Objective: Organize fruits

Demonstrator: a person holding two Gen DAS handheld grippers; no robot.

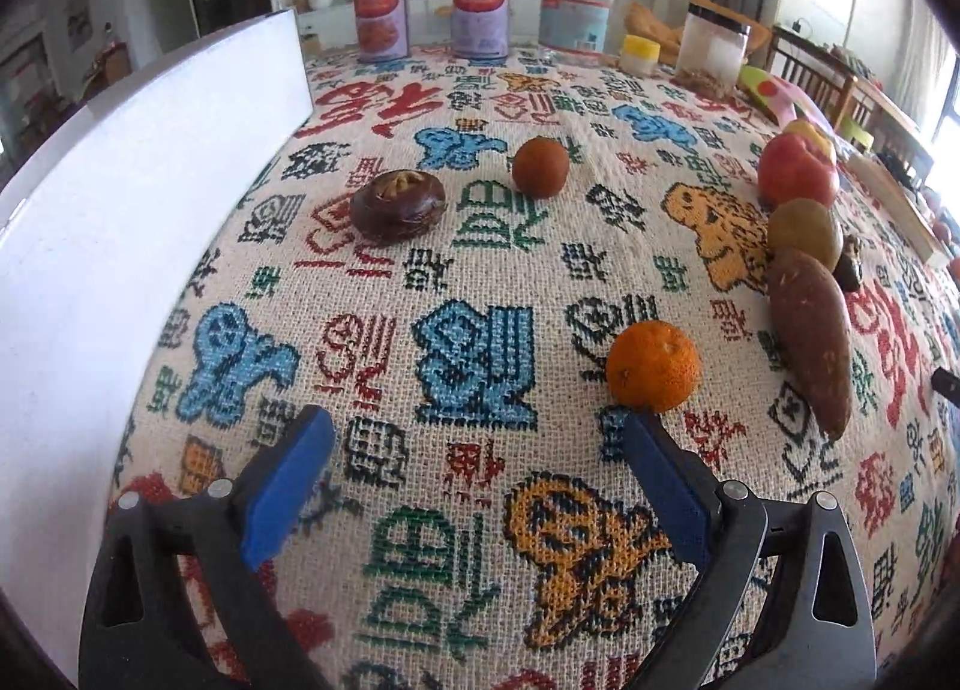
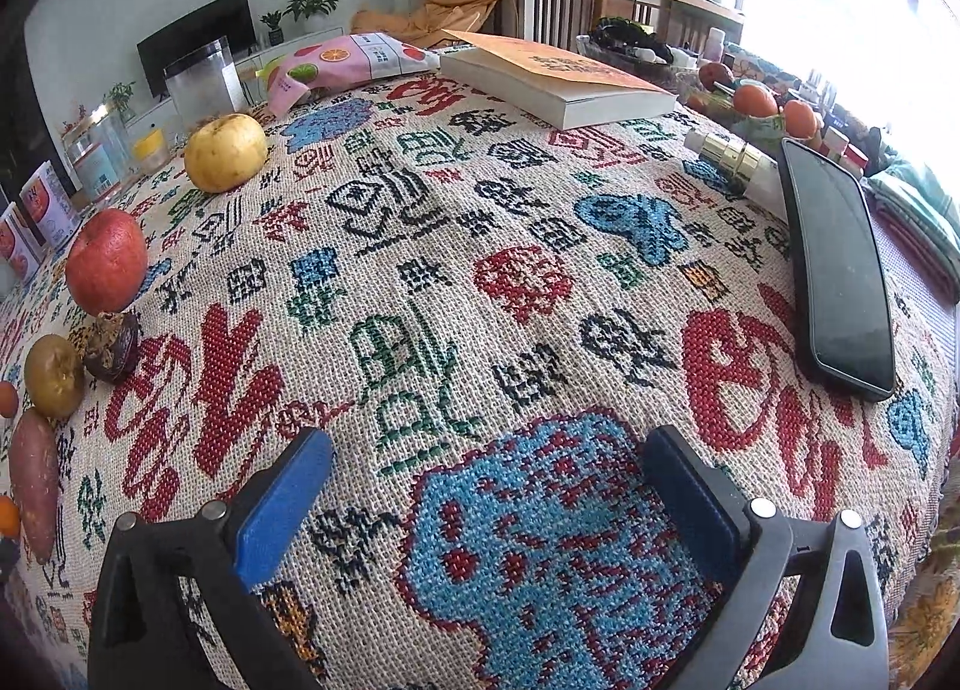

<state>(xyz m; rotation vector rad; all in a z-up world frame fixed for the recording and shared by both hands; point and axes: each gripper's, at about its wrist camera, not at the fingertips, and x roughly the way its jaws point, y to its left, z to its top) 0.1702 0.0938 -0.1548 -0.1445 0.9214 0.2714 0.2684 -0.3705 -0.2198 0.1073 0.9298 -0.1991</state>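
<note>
1. both tools sit nearest the lens: the left gripper point(image 1: 474, 438) has its blue pads point(image 1: 288, 486) spread wide with only woven tablecloth point(image 1: 456, 282) between them; nothing is pinched.
2. the right gripper point(image 2: 486, 462) is likewise spread wide over a blue woven figure, pinching nothing.
3. left wrist view: a tangerine point(image 1: 653, 366) lies on the cloth at about 1 o'clock from the gripper, just beyond the tip of the right-hand pad; whether they touch i cannot tell.
4. a sweet potato point(image 1: 810, 342) lies at 3 o'clock from the tangerine, near it, long axis running up and down the frame.
5. beyond the sweet potato's far end sit a greenish-brown round fruit point(image 1: 804, 231) and then a red apple point(image 1: 795, 171), in a line toward 12 o'clock.
6. a dark brown mangosteen point(image 1: 397, 205) rests at 11 o'clock from the gripper, with a small brownish-orange fruit point(image 1: 540, 167) near it at 2 o'clock.
7. a white box point(image 1: 120, 222) stands along the 9 o'clock edge; two cans point(image 1: 480, 9) and jars line the far edge at 12 o'clock.
8. right wrist view: a yellow apple point(image 2: 225, 151) sits at 11 o'clock, well apart from a black phone point(image 2: 840, 270) at 2 o'clock and a book point(image 2: 558, 81) at 12 o'clock.
</note>
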